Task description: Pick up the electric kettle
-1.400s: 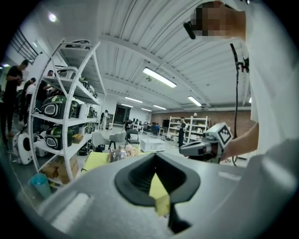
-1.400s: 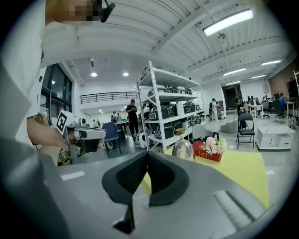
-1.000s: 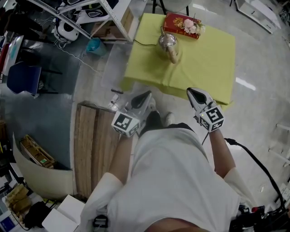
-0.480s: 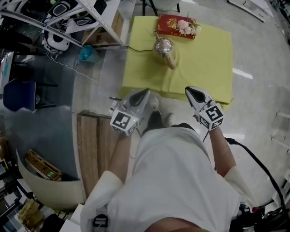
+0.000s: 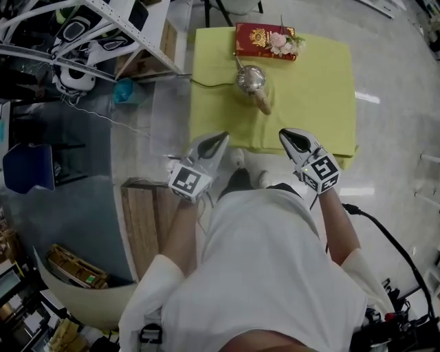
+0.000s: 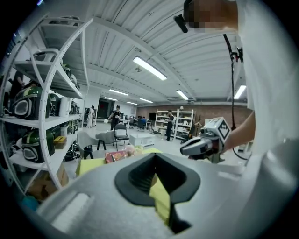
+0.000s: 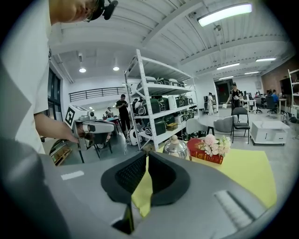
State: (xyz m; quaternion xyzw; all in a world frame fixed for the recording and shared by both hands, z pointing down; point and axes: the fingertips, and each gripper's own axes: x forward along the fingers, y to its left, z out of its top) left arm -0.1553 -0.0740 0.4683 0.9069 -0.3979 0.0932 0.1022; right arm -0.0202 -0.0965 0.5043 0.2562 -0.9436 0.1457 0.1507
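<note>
Electric kettle (image 5: 251,81), silver-bodied with a tan handle, was found standing on the table (image 5: 316,96), left of the middle and nearer the far edge than the near one, well apart from both grippers. A wide hall was shown around it: a polished grey floor (image 5: 392,103), a ribbed ceiling with strip lights (image 7: 224,14), and, in the gripper views, distant chairs (image 7: 239,122) and people (image 7: 122,109). White shelving (image 5: 103,27) loaded with dark rounded items was set off the table's far left corner. A slatted wooden board (image 5: 148,220) was laid on the floor to the left of the near left corner, and a blue chair (image 5: 27,168) was seen farther left. The table was covered edge to edge by a yellow-green cloth (image 5: 330,124). A red box (image 5: 258,40) was placed against the far edge, just behind the kettle, with pink flowers (image 5: 285,42) at its right end. A dark cord (image 5: 213,85) was led from the kettle off the left edge. The left gripper (image 5: 221,137) was held over the near edge by the near left corner, its jaw tips brought together on nothing. The right gripper (image 5: 285,134) was held over the middle of the near edge; its jaws had just been opening, a narrow slit was left between them, and nothing was caught there.
</note>
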